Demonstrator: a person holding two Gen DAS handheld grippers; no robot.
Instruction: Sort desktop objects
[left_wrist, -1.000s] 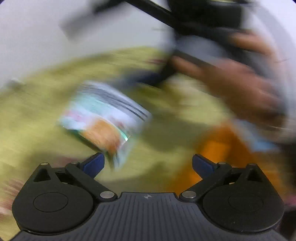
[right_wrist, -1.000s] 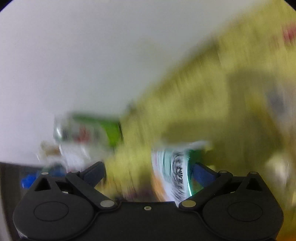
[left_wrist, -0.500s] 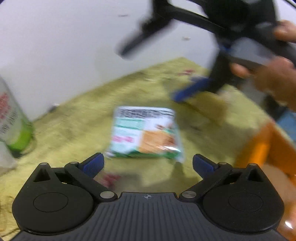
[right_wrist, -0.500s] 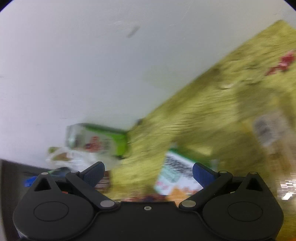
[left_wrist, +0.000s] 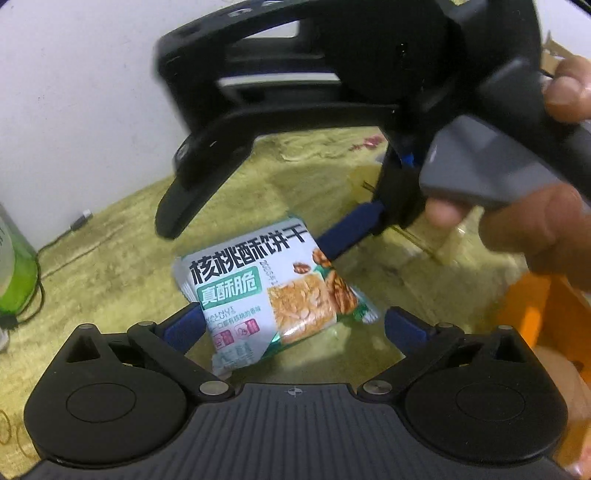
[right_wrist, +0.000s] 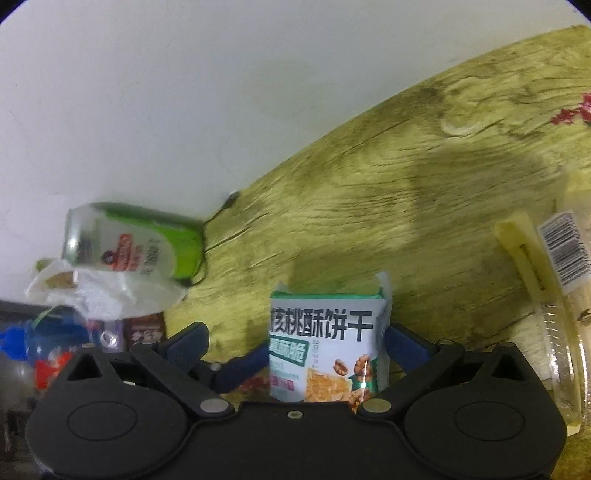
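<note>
The left gripper (left_wrist: 293, 326) is open wide, and the biscuit packet (left_wrist: 273, 291) lies flat on the yellow-green table (left_wrist: 110, 266) between its blue fingers. The right gripper (right_wrist: 295, 345) is open too, facing it, with its right finger at the packet's far corner. A green can (right_wrist: 133, 240) stands by the wall.

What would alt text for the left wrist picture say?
A white-and-teal walnut biscuit packet lies on a yellow-green wood-grain tabletop between the open blue-tipped left gripper. Above it, a hand holds the black right gripper, one blue fingertip touching the packet's far edge.
</note>
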